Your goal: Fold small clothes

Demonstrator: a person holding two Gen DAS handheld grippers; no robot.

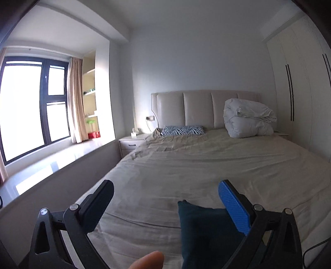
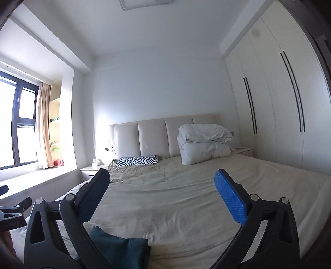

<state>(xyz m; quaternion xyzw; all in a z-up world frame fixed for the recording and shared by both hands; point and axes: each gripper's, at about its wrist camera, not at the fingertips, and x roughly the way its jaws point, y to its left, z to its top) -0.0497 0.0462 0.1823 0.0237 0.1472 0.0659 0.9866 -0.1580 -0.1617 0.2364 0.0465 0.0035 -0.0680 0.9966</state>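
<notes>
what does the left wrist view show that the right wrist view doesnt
Only the left wrist view: a fingertip at the bottom edge, and more of the window.

Only the right wrist view: the ceiling light, and the other gripper's tips at far left.

Both: an open gripper, the dark teal garment on the beige bed, the zebra pillow, the folded white duvet and the wardrobe.

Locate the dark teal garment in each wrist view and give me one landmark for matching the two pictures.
Left wrist view: the dark teal garment lies on the bed at bottom centre-right, beside the blue pad of the left gripper.
Right wrist view: the garment sits at bottom left-centre, partly behind the right gripper.
Shared landmark: the zebra-print pillow below the headboard.
</notes>
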